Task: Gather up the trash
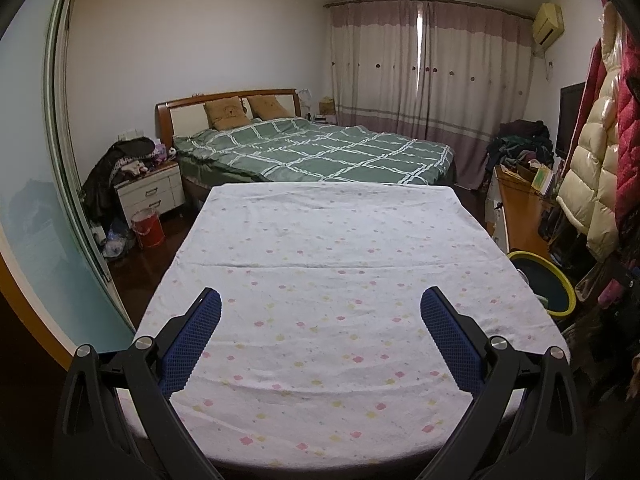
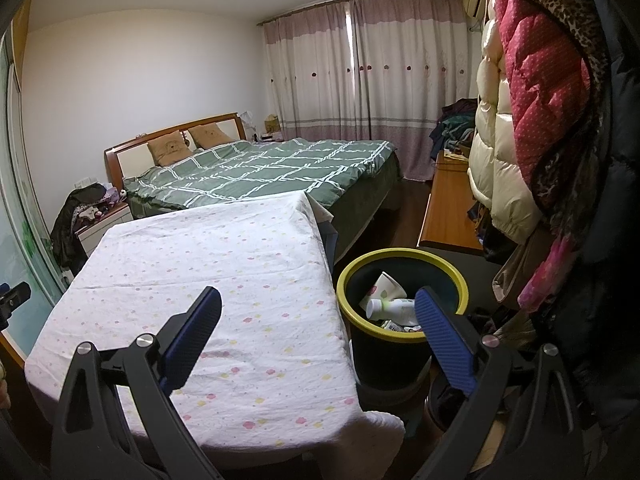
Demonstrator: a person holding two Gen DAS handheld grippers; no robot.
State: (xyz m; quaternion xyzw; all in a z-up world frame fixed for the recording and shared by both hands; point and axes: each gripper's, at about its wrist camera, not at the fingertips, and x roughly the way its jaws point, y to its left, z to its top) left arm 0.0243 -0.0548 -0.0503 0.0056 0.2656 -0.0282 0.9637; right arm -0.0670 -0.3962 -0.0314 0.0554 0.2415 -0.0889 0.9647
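Progress: late, I judge | trash: white plastic bottle and paper cup lie in my yellow-rimmed dark bin beside the table | flower-print white tablecloth shows nothing left | left gripper spread, empty | right gripper spread, empty.

— How are your grippers standing?
— My left gripper has its jaws spread wide, nothing between the blue pads.
— And the other one?
— My right gripper is just as wide apart, its fingers bare and level, gripping nothing.
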